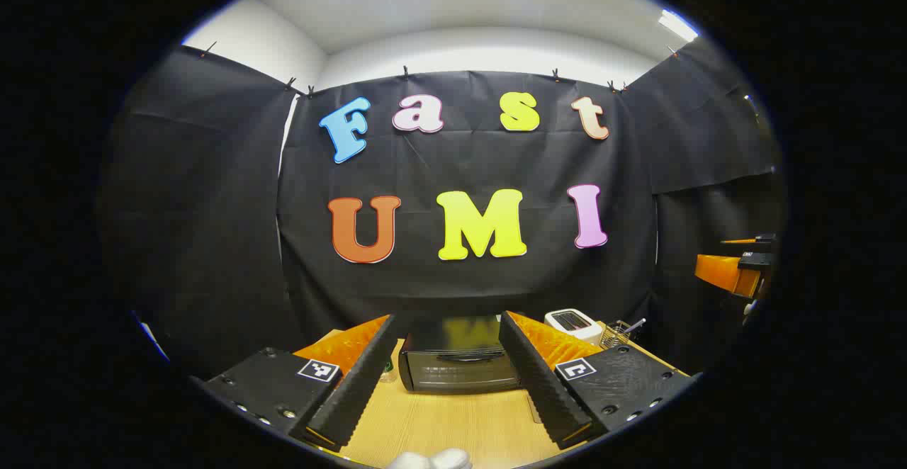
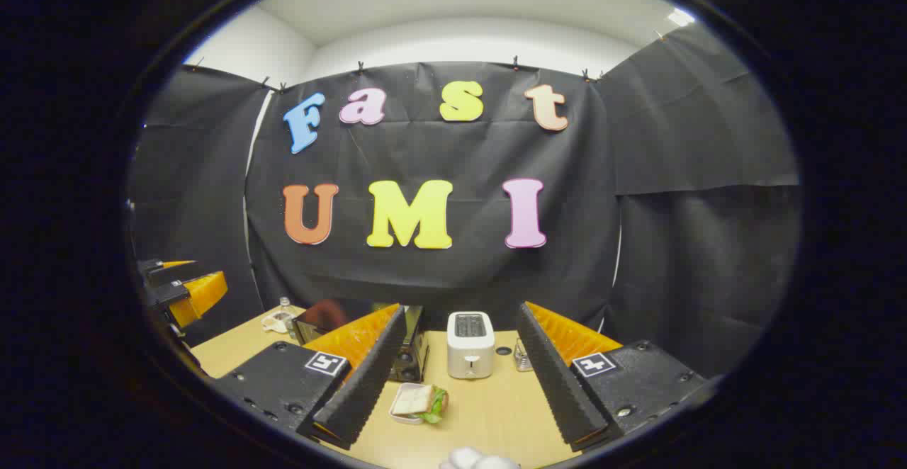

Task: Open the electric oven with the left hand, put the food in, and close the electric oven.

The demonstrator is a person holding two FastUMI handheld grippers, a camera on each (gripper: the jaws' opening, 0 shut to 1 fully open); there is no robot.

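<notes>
A black electric oven stands on the wooden table with its door closed and its handle across the front. It sits straight ahead of my left gripper, which is open, empty and held back from it. In the right gripper view, the food is a sandwich on a small plate. It lies on the table just beyond my right gripper, which is also open and empty. One finger of the right gripper hides part of the oven.
A white toaster stands behind the sandwich, right of the oven, and also shows as the toaster. A small wire rack sits beside it. A small bottle stands at the table's far left. Black cloth walls close in the table.
</notes>
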